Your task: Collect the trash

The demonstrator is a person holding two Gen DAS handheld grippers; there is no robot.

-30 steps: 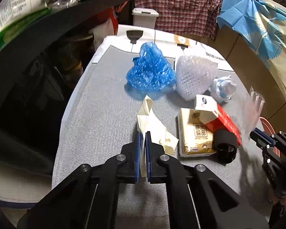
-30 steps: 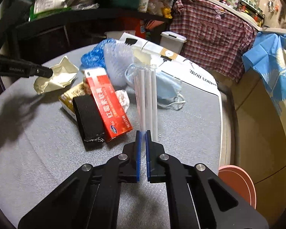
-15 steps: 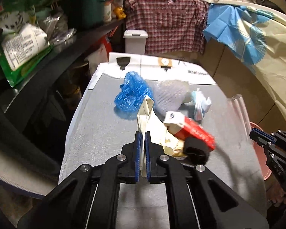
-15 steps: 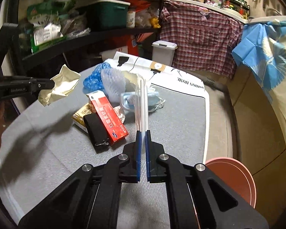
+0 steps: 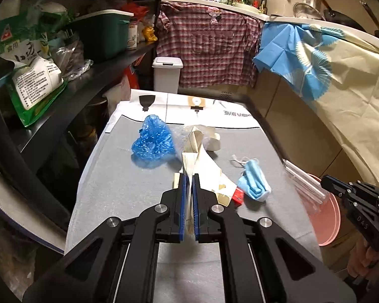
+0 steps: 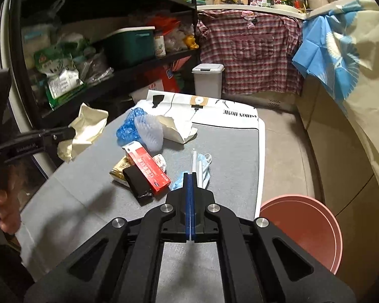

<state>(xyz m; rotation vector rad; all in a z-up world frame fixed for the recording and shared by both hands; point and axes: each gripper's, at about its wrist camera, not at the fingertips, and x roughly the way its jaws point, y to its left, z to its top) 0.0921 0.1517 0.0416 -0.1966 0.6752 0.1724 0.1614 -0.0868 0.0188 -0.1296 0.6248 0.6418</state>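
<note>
Carry step: left hand-held gripper (image 5: 188, 176) clenched on crumpled paper (image 5: 202, 161), right hand-held gripper (image 6: 190, 176) on clear wrapper (image 6: 195, 160). Next: release both over pink bin (image 6: 305, 227) at right.

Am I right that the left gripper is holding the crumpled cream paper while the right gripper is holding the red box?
Not quite. The left gripper does hold the crumpled cream paper, but the right gripper is shut on the clear plastic sleeve of white straws, not the red box. The right wrist view shows that box lying on the grey table.
</note>
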